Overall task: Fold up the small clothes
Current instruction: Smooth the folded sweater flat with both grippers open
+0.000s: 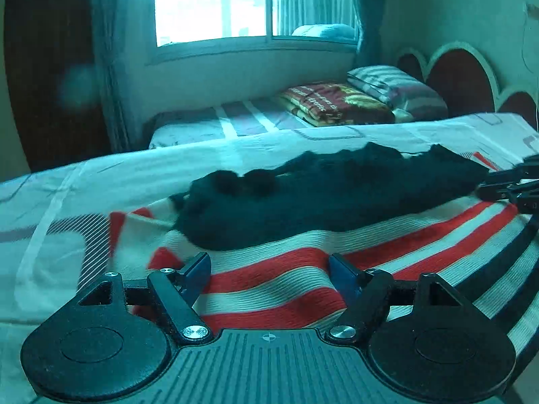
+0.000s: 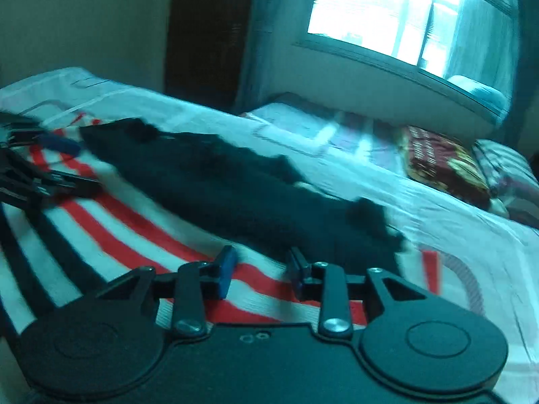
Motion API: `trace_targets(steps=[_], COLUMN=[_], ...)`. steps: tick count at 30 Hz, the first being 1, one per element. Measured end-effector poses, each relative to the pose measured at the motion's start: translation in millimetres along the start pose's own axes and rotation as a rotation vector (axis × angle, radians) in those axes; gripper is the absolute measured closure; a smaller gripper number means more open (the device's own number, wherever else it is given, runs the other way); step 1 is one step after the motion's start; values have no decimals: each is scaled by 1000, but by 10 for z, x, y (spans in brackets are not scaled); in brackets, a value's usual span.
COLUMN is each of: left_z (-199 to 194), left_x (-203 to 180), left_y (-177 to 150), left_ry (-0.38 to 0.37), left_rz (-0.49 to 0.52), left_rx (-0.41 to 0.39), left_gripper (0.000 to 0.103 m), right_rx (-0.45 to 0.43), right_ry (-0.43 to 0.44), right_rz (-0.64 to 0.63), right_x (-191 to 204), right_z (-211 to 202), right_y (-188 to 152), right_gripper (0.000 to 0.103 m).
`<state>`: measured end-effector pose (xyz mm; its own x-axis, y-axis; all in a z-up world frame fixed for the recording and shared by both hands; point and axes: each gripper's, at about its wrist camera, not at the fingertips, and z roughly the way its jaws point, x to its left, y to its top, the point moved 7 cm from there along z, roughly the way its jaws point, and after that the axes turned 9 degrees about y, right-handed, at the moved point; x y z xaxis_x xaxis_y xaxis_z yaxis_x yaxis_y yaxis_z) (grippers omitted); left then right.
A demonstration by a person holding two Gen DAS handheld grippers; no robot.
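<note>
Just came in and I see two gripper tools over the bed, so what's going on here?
A person is working with a handheld gripper in each hand over a red, white and dark striped garment spread on the bed. A dark, fuzzy garment lies across it. Both the left gripper and the right gripper are open, with nothing between their fingers, the left wider than the right. Neither is holding cloth at this moment. Some blur makes finer detail hard to tell.

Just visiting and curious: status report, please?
Left gripper open, empty. Right gripper open, empty. Black garment lies long on striped cloth, unheld. Nothing in the way.
</note>
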<state>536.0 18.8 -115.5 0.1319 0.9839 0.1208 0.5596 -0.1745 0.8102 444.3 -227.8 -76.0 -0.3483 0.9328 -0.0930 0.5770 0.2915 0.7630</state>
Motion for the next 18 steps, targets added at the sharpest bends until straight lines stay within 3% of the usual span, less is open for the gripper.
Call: trace_targets(steps=[1,2,5,7,9,12,15,18], left_z=[-11,-10,-45,-235,-399,-460,-478,-399], left_x=[62,66,-4,-90,-322,-618,-719,-630], left_y=[-10,0,98,189,237,214,104,-121], left_ry=[5,2,46,29,-24,4,5,70], left_rz=[22,34,42,10,7,7,-41,42], left_rx=[-3,4,23,-26,-56,-54,-31,18], left_gripper=[26,26,25,25,25,25,25,24], right_rx=[5,-4,-9,-71,-71,-60,2,-17], right_ry=[-10,38,11,55,118,176,126,77], right_rz=[42,92,11,36,40,102,123,121], right_x=[-195,-290,-179,-20,259,670,1016,1037], right_z=[-28,-72,-230,-425,-482,-397,-263,-374], right_y=[-81,-113,-37,50,92,145,47,-172], right_gripper=[76,77,70,70,69,69,70,70])
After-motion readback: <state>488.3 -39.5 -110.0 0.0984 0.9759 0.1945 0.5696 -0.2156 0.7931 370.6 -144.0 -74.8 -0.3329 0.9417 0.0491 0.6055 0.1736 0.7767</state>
